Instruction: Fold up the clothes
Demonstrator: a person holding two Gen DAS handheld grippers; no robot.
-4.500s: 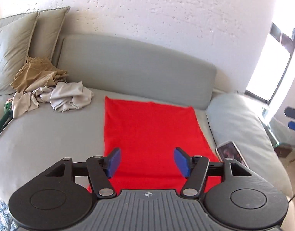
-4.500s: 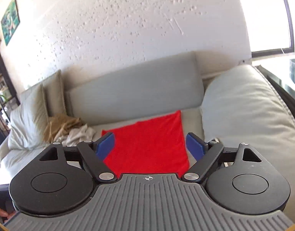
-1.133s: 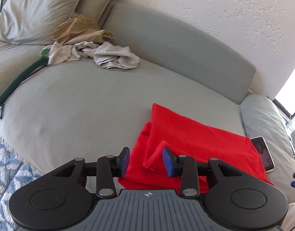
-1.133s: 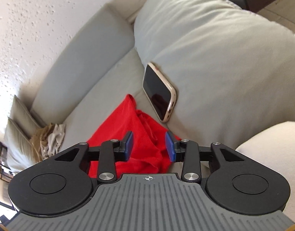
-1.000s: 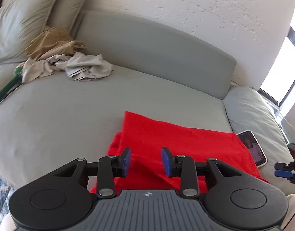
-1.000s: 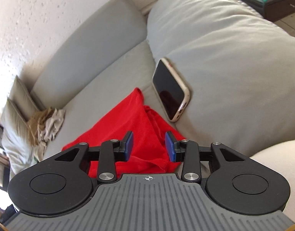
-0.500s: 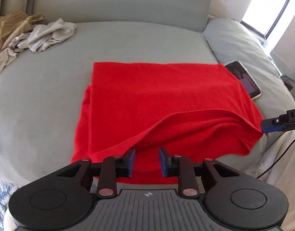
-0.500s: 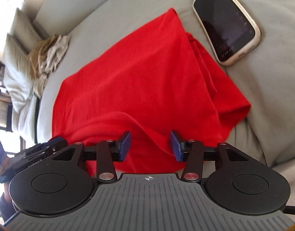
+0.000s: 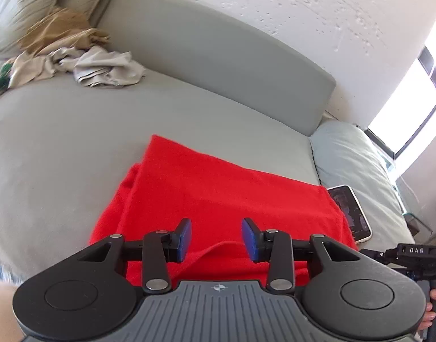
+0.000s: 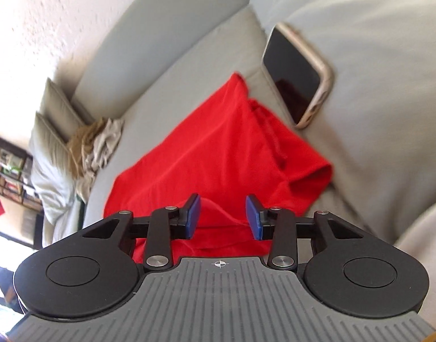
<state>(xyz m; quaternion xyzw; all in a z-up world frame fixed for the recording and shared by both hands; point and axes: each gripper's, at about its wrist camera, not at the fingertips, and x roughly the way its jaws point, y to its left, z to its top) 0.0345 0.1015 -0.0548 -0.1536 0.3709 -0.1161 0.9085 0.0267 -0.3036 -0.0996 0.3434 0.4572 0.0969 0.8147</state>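
A red garment (image 9: 218, 193) lies folded over on the grey sofa seat (image 9: 61, 136), its near edge humped up. My left gripper (image 9: 216, 239) hangs open just above that near edge, nothing between its blue pads. In the right wrist view the same red garment (image 10: 218, 154) spreads leftward, with a bunched corner at its right end. My right gripper (image 10: 222, 216) is open over the raised near fold and holds nothing. The body of the right gripper (image 9: 411, 253) shows at the far right of the left wrist view, in a person's hand.
A phone (image 10: 297, 77) lies face up against the grey side cushion (image 10: 374, 57), right of the red cloth; the phone (image 9: 350, 213) also shows in the left wrist view. A pile of beige and tan clothes (image 9: 84, 59) sits at the back left by pillows (image 9: 21, 8).
Both grippers were nearly shut on the red garment's near edge half a second ago; now both are open and have drawn back. The folded cloth rests on the seat.
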